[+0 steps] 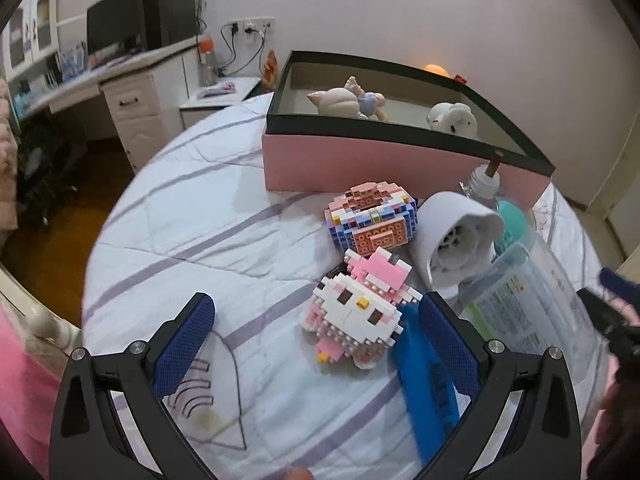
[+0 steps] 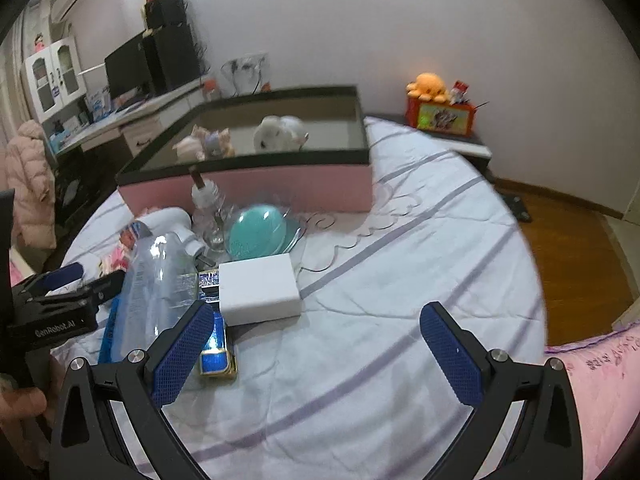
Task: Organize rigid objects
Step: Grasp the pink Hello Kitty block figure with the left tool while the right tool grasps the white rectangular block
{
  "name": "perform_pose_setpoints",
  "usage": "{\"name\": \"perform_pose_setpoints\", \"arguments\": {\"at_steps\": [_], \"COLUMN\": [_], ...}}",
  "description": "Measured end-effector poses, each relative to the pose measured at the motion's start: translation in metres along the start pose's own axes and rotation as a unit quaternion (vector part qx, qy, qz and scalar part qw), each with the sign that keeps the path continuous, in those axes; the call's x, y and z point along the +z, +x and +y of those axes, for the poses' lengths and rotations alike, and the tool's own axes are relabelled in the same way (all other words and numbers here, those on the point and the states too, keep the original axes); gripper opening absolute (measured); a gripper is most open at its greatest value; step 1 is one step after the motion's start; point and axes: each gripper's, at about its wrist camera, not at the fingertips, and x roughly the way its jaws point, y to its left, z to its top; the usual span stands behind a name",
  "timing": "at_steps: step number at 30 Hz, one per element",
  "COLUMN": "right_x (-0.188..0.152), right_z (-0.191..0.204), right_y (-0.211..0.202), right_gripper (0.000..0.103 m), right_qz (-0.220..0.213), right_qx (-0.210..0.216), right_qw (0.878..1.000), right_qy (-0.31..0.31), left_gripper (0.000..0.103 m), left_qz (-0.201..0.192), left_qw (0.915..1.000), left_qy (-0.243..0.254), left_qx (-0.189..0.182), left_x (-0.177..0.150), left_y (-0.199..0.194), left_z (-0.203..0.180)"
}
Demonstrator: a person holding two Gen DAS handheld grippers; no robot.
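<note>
A pink box with a black rim (image 1: 340, 168) stands on the bed and holds several plush toys (image 1: 344, 100); it also shows in the right wrist view (image 2: 280, 184). In front of it lie a brick-built cat figure (image 1: 356, 312), a pink and blue brick model (image 1: 372, 220), a white hair dryer (image 1: 460, 236), a clear plastic bottle (image 1: 532, 300) and a blue flat item (image 1: 428, 380). My left gripper (image 1: 316, 320) is open around the cat figure without touching it. My right gripper (image 2: 316, 328) is open and empty near a white box (image 2: 258, 290) and a blue-gold case (image 2: 216, 356).
A teal round item (image 2: 256, 232) and a small glass bottle (image 2: 208, 200) lie by the pink box. The bed has a white striped sheet (image 2: 400, 280). A desk with a monitor (image 1: 116, 28) stands at the left, a nightstand with toys (image 2: 440, 112) at the right.
</note>
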Motion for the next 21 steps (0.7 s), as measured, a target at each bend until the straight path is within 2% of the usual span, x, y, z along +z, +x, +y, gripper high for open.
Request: {"name": "perform_pose_setpoints", "arguments": {"at_steps": [5,7,8,10,11,13,14,15,21], "right_x": [0.004,0.005,0.005,0.004,0.004,0.004,0.004,0.004,-0.001], "right_z": [0.014,0.020,0.021,0.026,0.027,0.028,0.028,0.028,0.026], "right_y": [0.018,0.026,0.029,0.036,0.039,0.039,0.037,0.035,0.027], "right_gripper": [0.103,0.103,0.103,0.101,0.094,0.090,0.076,0.072,0.072], "right_qz": [0.020,0.027,0.031,0.037,0.039,0.036,0.032,0.031,0.025], "right_qx": [0.028,0.032,0.029,0.021,0.024,0.027,0.037,0.041,0.046], "right_qw": [0.999,0.999,0.999,0.998,0.998,0.998,0.998,0.998,0.998], "right_qy": [-0.022,-0.028,-0.030,-0.038,-0.038,-0.037,-0.038,-0.038,-0.033], "left_gripper": [0.087,0.074,0.071,0.052,0.051,0.050,0.050,0.050,0.049], "left_qz": [0.001,0.002,0.001,0.002,0.004,0.004,0.004,0.003,-0.007], "left_qw": [0.9994,0.9991,0.9989,0.9982,0.9979,0.9979,0.9977,0.9976,0.9982], "left_qy": [-0.009,-0.004,-0.001,0.003,0.004,0.004,0.002,0.000,-0.010], "left_qx": [-0.033,-0.043,-0.047,-0.060,-0.064,-0.065,-0.067,-0.069,-0.059], "left_x": [-0.001,0.000,0.000,0.002,0.003,0.004,0.004,0.003,-0.003], "left_y": [0.000,-0.001,-0.001,-0.001,-0.001,-0.001,-0.002,-0.002,-0.011], "left_z": [0.005,0.003,0.002,0.000,-0.001,-0.001,0.000,0.001,0.008]}}
